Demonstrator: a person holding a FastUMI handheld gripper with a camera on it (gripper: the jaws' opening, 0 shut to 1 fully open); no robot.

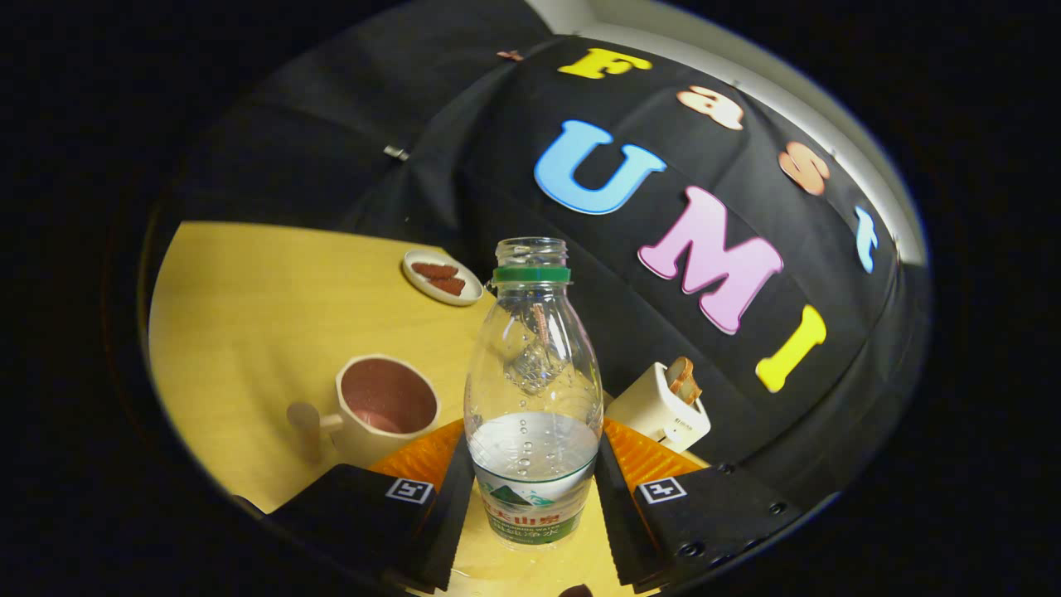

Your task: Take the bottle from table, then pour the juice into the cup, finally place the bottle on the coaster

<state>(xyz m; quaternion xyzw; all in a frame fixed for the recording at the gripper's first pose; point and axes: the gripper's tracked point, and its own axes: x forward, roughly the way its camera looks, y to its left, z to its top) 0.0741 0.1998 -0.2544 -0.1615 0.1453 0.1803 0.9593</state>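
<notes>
Bottle: clear plastic bottle, cap off, green ring at the neck, stands upright between the tongs' fingers w/ the label low on its body.
Bottle contents: clear liquid w/ small bubbles on the inner wall, level approx. halfway up; upper part holds none.
Tongs: the tongs are clenched on the bottle, black left pad and black right pad each pressed against its lower sides at label height.
Cup: cream cup w/ a knob-ended handle sits on the desk just left of the bottle, beyond the left finger, mouth open upward; inside is brownish, can't tell if anything is in it.
Coaster: orange ribbed coaster shows behind the bottle on both sides, partly hidden by bottle and fingers; can't tell whether the bottle's base touches it.
Plate: small white plate lies further back on the desk, near the black cloth wall, w/ two brown pieces on it.
Toaster: cream toaster stands right of the bottle, beyond the right finger, one slice of bread poking from its slot.
Desk: yellow wood-look desk carries all items.
</notes>
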